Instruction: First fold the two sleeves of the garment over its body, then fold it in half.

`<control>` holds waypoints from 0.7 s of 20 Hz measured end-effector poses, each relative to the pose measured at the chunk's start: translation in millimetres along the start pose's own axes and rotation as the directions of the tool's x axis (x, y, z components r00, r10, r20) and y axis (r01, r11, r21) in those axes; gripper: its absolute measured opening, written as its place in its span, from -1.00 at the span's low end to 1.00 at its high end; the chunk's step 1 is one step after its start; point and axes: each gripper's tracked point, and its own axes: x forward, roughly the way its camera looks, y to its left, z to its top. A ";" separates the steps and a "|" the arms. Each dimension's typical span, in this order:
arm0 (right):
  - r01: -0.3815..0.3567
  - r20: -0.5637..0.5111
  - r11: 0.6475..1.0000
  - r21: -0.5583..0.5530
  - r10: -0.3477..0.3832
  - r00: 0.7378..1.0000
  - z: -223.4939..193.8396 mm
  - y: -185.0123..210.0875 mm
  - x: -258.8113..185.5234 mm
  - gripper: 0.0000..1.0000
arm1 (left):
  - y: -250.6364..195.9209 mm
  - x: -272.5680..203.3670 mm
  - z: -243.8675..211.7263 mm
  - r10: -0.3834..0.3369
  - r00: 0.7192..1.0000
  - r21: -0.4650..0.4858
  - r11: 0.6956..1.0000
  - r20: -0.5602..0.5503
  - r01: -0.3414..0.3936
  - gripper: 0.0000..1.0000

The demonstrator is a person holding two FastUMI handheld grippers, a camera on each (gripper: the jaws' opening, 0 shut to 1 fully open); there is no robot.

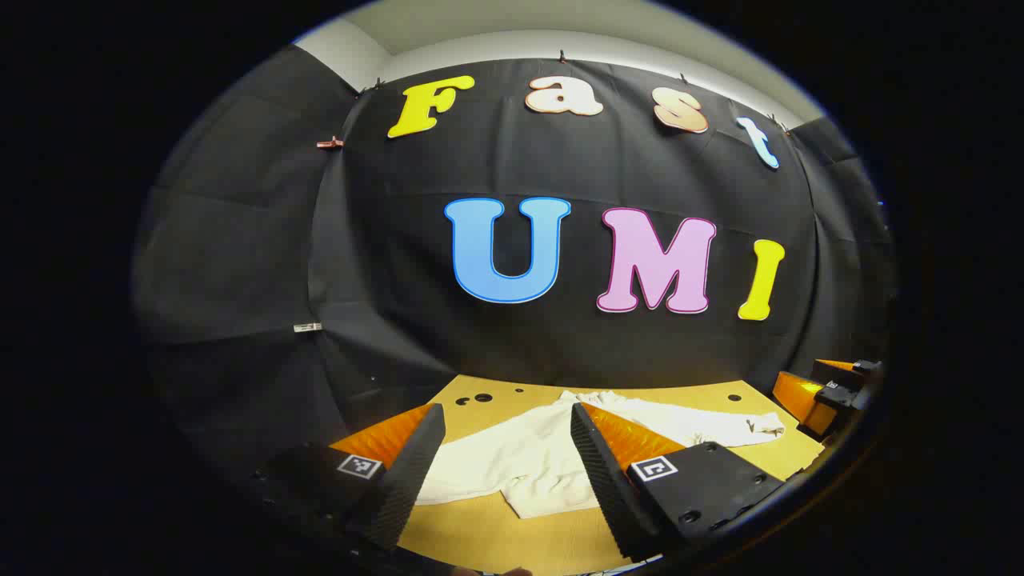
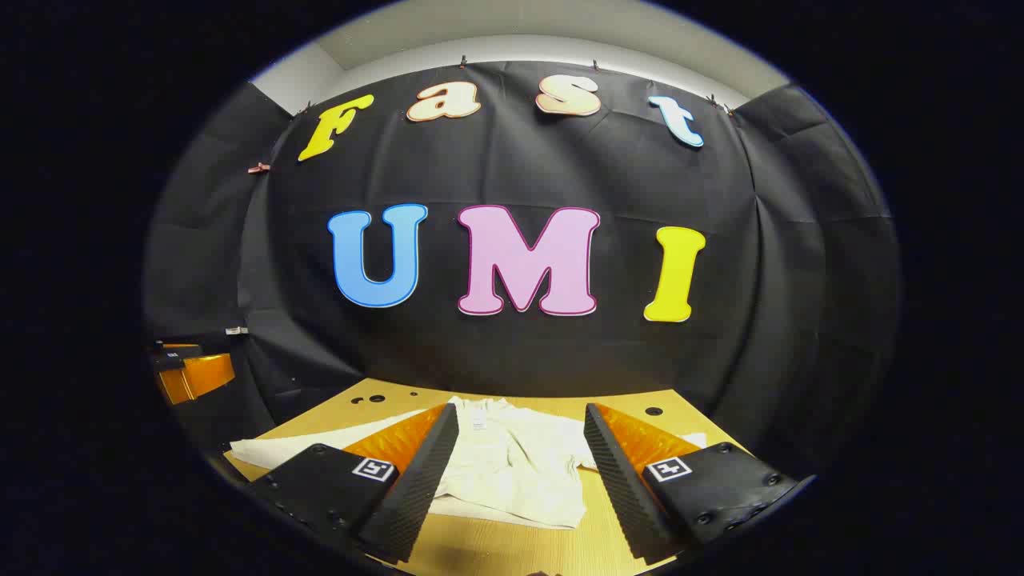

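A white long-sleeved garment point(image 1: 520, 460) lies spread flat on the wooden table point(image 1: 488, 536). In the left gripper view one sleeve point(image 1: 736, 426) stretches out to the right. My left gripper point(image 1: 506, 414) hovers open above the garment's near edge, holding nothing. In the right gripper view the garment point(image 2: 516, 468) lies beneath my right gripper point(image 2: 521, 412), which is also open with nothing between its fingers; a sleeve point(image 2: 280, 446) reaches out to the left there. Each view catches the other gripper off to the side: the right gripper point(image 1: 832, 392) and the left gripper point(image 2: 188, 372).
Black cloth walls close in the table at the back and on both sides. Small round holes point(image 1: 482, 397) dot the tabletop near its far edge, also seen as holes point(image 2: 376, 398) in the right gripper view. A bare strip of table point(image 2: 496, 552) lies in front of the garment.
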 end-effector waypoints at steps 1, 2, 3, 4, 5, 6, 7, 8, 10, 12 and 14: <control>0.001 0.004 1.000 -0.001 -0.001 1.000 1.4 0.4 1.2 0.94 | 0.1 2.1 -0.8 0.000 1.000 0.003 1.000 0.000 0.000 0.94; 0.001 0.008 1.000 -0.003 -0.001 1.000 2.9 -0.2 3.2 0.94 | -1.9 3.9 0.8 -0.002 1.000 0.003 1.000 0.000 0.002 0.94; 0.002 0.011 1.000 -0.006 -0.002 1.000 3.3 -1.1 5.0 0.94 | -1.9 5.9 1.2 -0.003 1.000 0.002 1.000 0.002 0.003 0.94; 0.003 0.015 1.000 -0.010 -0.003 1.000 5.0 -2.3 6.7 0.94 | -4.1 8.4 3.1 -0.007 1.000 0.000 1.000 0.002 0.007 0.94; 0.002 0.020 1.000 -0.013 -0.001 1.000 6.3 -3.9 9.9 0.94 | -6.7 11.1 2.2 -0.009 1.000 -0.001 1.000 0.002 0.009 0.94; 0.001 0.025 1.000 -0.015 0.000 1.000 8.3 -5.0 12.7 0.94 | -8.8 14.7 5.0 -0.009 1.000 -0.002 1.000 0.004 0.009 0.94; -0.003 0.028 1.000 -0.017 0.003 1.000 9.9 -5.6 15.8 0.94 | -10.5 18.1 4.5 -0.010 1.000 -0.003 1.000 0.004 0.010 0.94; -0.005 0.028 1.000 -0.020 0.006 1.000 9.1 -6.2 17.2 0.94 | -12.8 21.2 6.6 -0.011 1.000 -0.003 1.000 0.003 0.011 0.94; -0.003 0.027 1.000 -0.023 0.004 1.000 9.1 -9.1 21.4 0.94 | -15.0 25.1 6.3 -0.013 1.000 -0.004 1.000 0.004 0.013 0.94; -0.016 0.022 1.000 -0.022 0.017 1.000 6.8 -7.8 26.1 0.94 | -17.0 28.6 4.1 -0.010 1.000 0.002 1.000 0.003 0.010 0.94; -0.026 0.020 1.000 -0.015 0.026 0.999 4.5 -6.8 27.8 0.94 | -18.9 31.5 1.8 -0.013 1.000 0.006 1.000 0.000 0.013 0.94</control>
